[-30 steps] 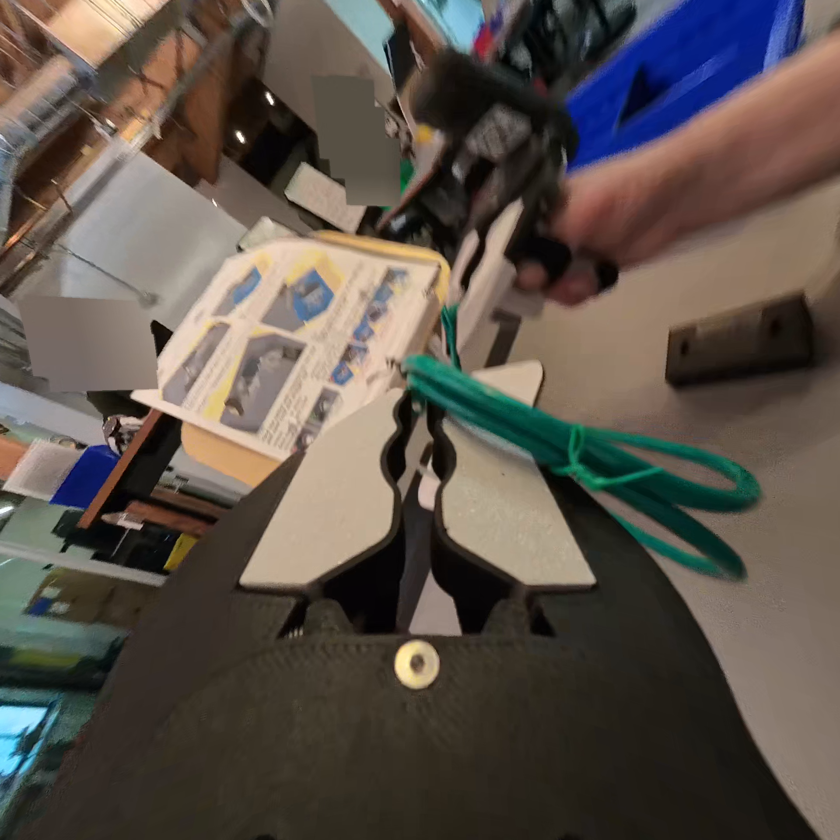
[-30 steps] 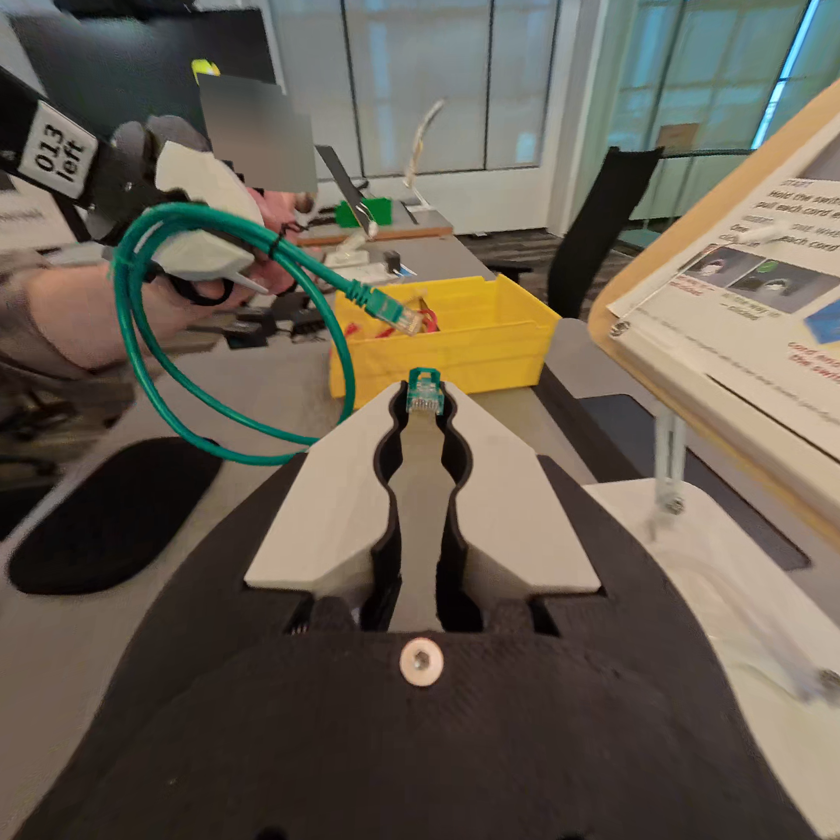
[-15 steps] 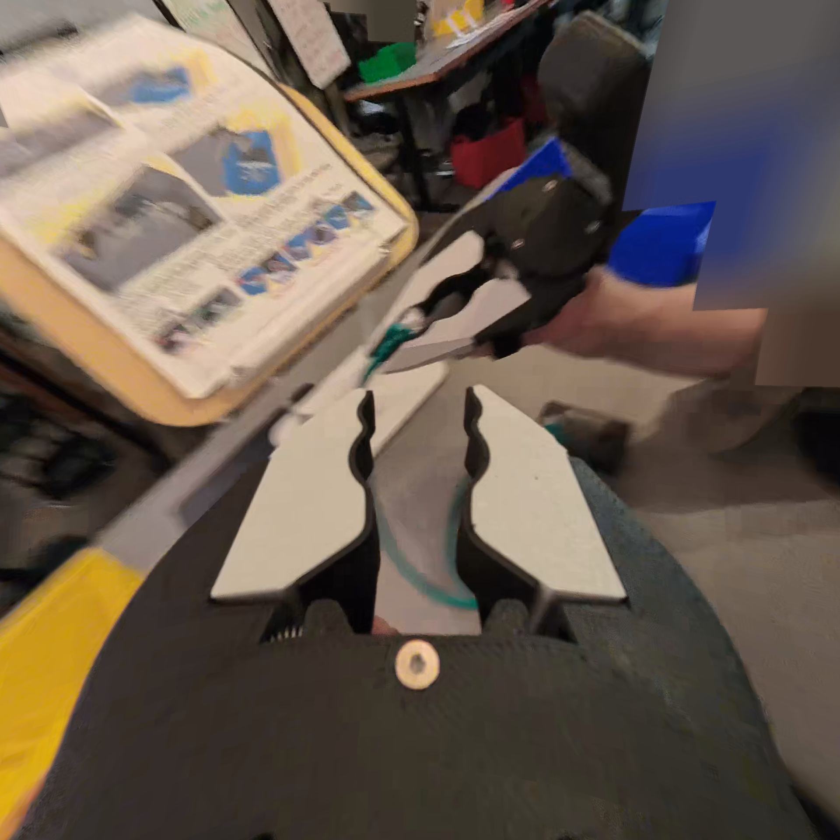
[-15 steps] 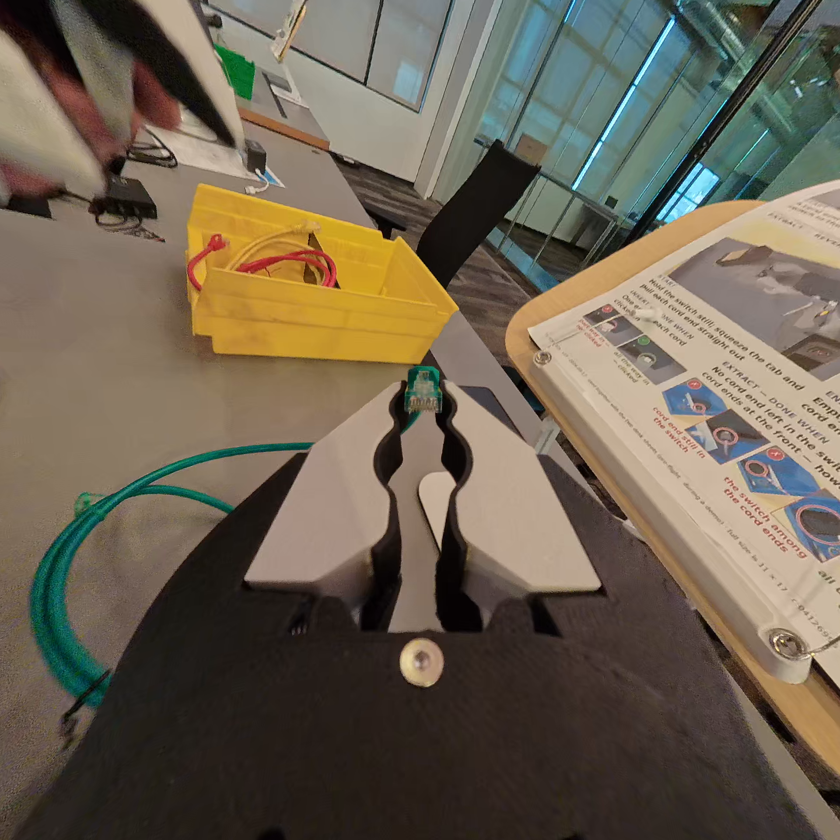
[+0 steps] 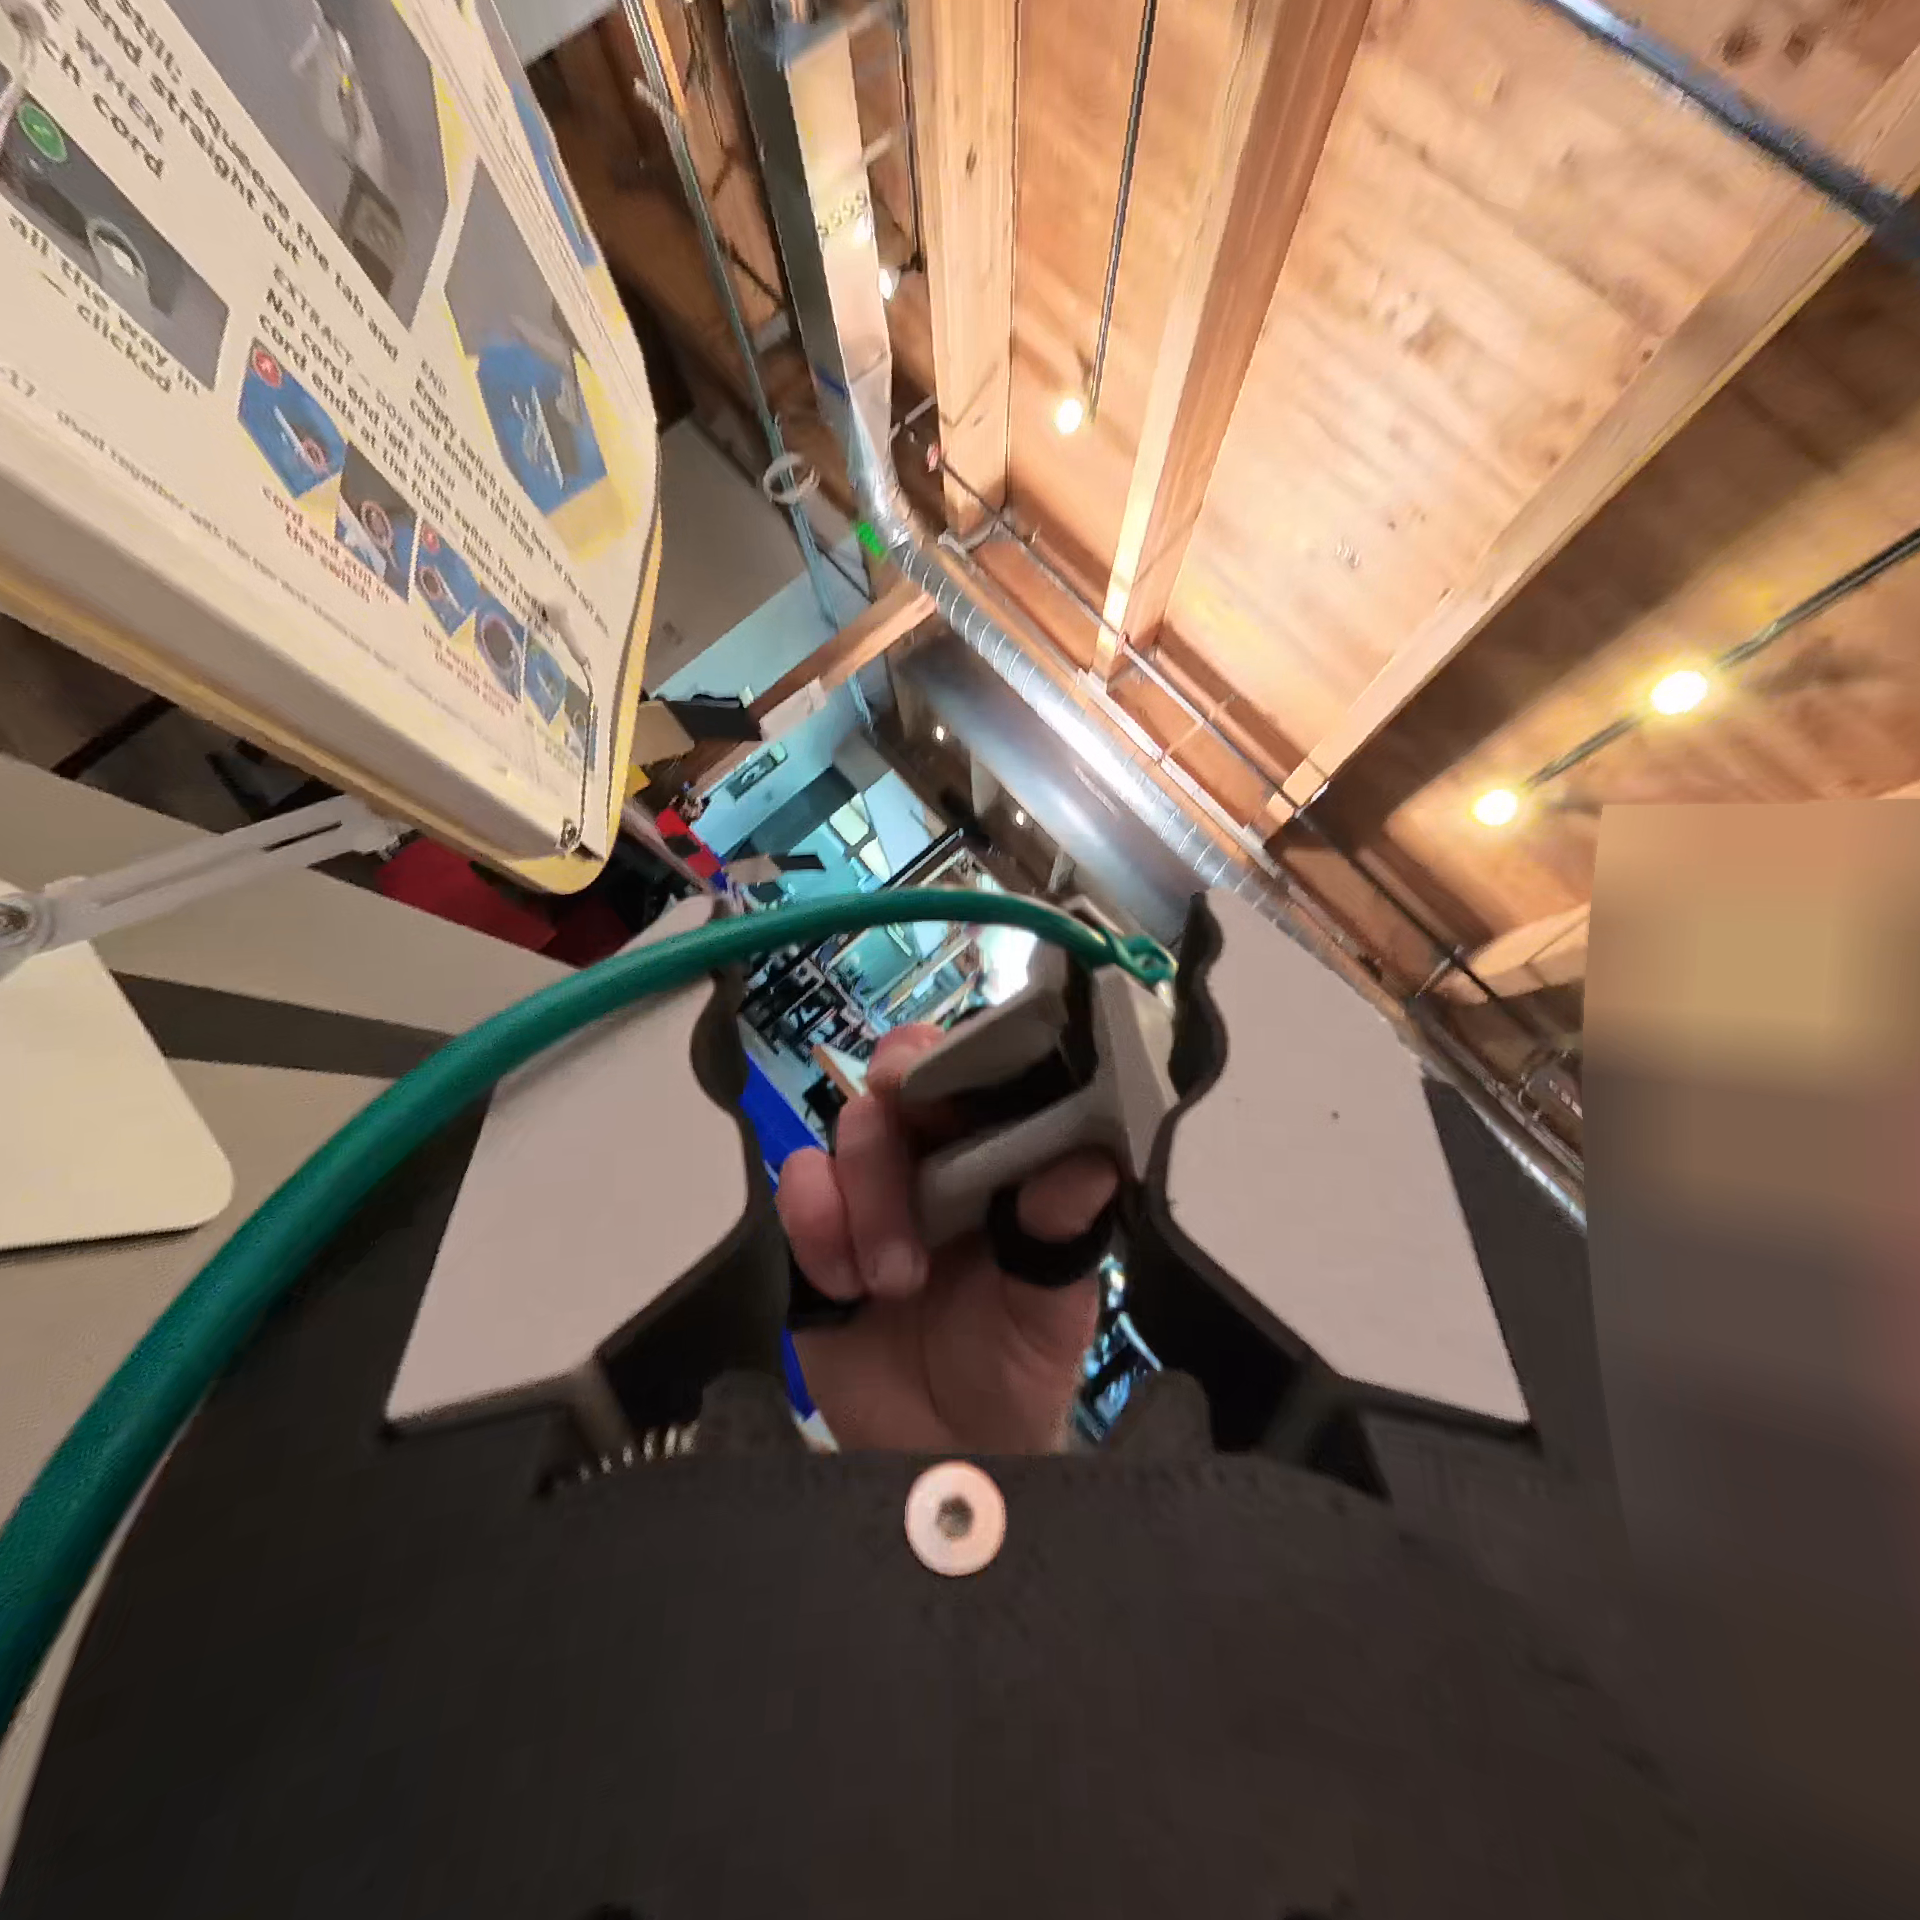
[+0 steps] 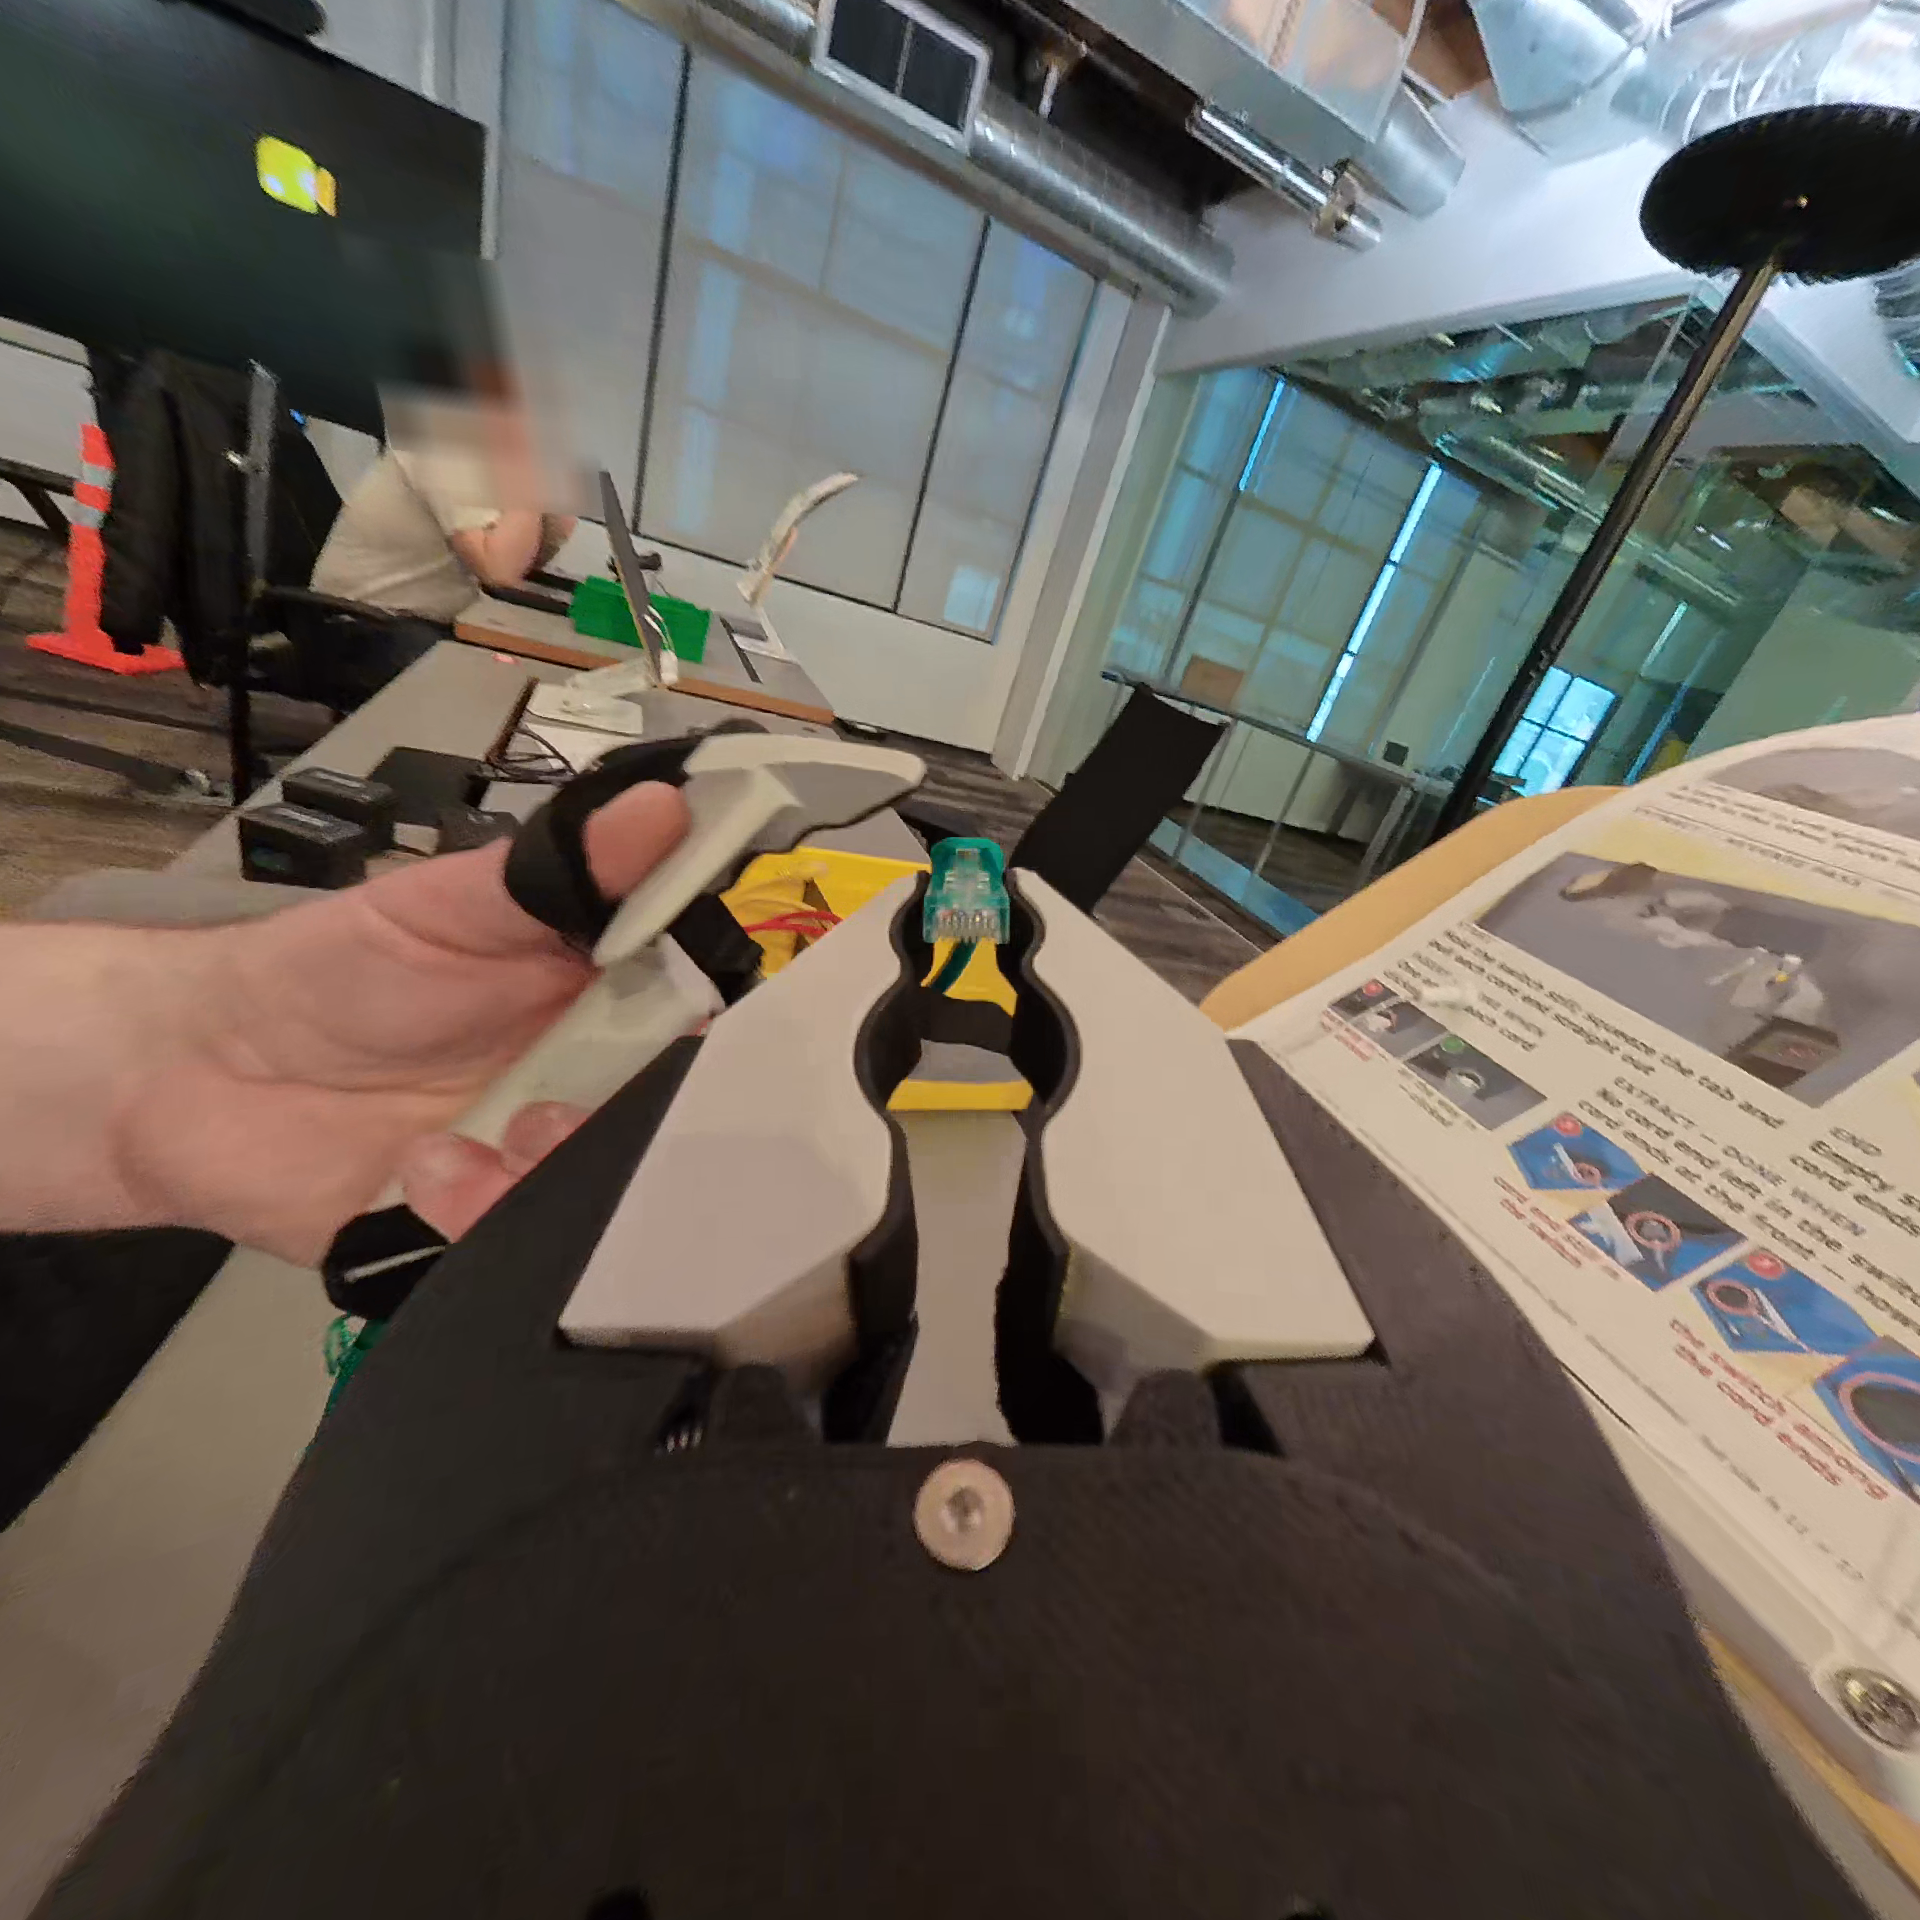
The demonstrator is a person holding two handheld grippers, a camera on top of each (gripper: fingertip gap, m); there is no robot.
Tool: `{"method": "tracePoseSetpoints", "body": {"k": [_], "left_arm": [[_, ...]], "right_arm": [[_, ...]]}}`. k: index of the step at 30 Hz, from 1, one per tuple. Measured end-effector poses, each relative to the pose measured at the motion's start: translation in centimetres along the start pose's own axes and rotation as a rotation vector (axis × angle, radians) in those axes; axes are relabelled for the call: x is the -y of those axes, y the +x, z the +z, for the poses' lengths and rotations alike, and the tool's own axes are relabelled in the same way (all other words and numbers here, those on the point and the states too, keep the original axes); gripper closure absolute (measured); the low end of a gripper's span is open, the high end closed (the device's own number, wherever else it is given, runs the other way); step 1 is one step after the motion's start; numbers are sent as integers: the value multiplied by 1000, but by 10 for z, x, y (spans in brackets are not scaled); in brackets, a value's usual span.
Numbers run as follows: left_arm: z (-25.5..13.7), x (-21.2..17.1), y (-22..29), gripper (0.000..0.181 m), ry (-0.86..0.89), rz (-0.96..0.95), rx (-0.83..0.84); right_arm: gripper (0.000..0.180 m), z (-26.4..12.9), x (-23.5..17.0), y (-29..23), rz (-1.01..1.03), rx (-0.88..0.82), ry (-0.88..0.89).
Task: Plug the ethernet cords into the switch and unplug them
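Observation:
My right gripper (image 6: 968,920) is shut on the clear green plug (image 6: 966,883) of a green ethernet cord, and the plug sticks up past the fingertips. In the left wrist view the cord (image 5: 416,1096) arcs from the lower left up to the right fingertip. My left gripper (image 5: 956,935) is open wide, empty and tilted up toward the ceiling. Between its fingers I see the hand (image 5: 935,1299) that holds the right gripper's handle. The hand (image 6: 312,1039) on the left gripper's handle shows in the right wrist view. No switch is in view.
A tilted instruction board (image 6: 1662,1091) stands close on the right; it also shows in the left wrist view (image 5: 312,468) above its white stand base (image 5: 83,1122). A yellow bin (image 6: 790,883) with red cords sits behind the grippers. A person (image 6: 416,540) sits at a far desk. My left and right fingertips are right by each other.
My left gripper was shut on the coiled green cord, let it go and opened, then swung up toward the ceiling. My right gripper kept the plug and tilted up.

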State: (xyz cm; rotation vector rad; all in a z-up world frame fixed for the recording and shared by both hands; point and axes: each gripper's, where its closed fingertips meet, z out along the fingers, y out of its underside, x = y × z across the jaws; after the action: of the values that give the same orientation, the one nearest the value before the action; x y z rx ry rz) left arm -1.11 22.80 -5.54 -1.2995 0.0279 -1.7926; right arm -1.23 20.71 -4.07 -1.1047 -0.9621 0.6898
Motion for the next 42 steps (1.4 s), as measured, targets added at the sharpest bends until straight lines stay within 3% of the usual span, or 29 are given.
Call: {"method": "tracePoseSetpoints", "body": {"k": [4,8,21,33,36,42], "left_arm": [[5,8,4,123,40,15,-15],[-1,22,8,154,25,267,106],[-17,24,-13,164,-353,1054,596],[-29,8,-45,174,-666,1536,817],[-34,3,-59,174,-721,1475,808],[-31,-2,-55,167,-579,1113,563]], "right_arm": [[171,2,1,-8,7,43,8],[171,4,-8,-11,43,93,-23],[171,7,-36,-14,75,149,-260],[171,-2,-70,-22,0,172,-590],[171,-2,-83,-24,13,192,-635],[171,-4,-80,-23,186,311,-457]]}}
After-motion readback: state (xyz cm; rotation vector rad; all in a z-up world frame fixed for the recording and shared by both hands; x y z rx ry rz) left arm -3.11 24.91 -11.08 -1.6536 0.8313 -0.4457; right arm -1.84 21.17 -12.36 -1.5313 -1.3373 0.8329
